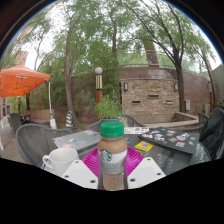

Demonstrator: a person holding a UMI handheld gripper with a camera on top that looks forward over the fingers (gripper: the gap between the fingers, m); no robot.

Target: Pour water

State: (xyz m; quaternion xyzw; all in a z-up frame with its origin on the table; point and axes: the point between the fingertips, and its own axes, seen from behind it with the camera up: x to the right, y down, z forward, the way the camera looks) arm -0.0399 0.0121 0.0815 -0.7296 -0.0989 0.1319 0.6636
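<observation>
A bottle (113, 155) with a green cap and a pale label with a green round logo stands upright between my fingers, filled with a light brown liquid. My gripper (113, 165) holds it: both pink pads (94, 160) press against its sides. The bottle is lifted above a glass patio table (170, 135). A white mug (59, 160) stands on the table just left of my left finger.
A yellow packet (144, 147) and several small flat items (165, 135) lie on the table to the right. A potted plant (108, 107) stands beyond the bottle. A metal mesh chair (35, 140) is at the left, a stone wall (150, 95) and an orange umbrella (20, 80) behind.
</observation>
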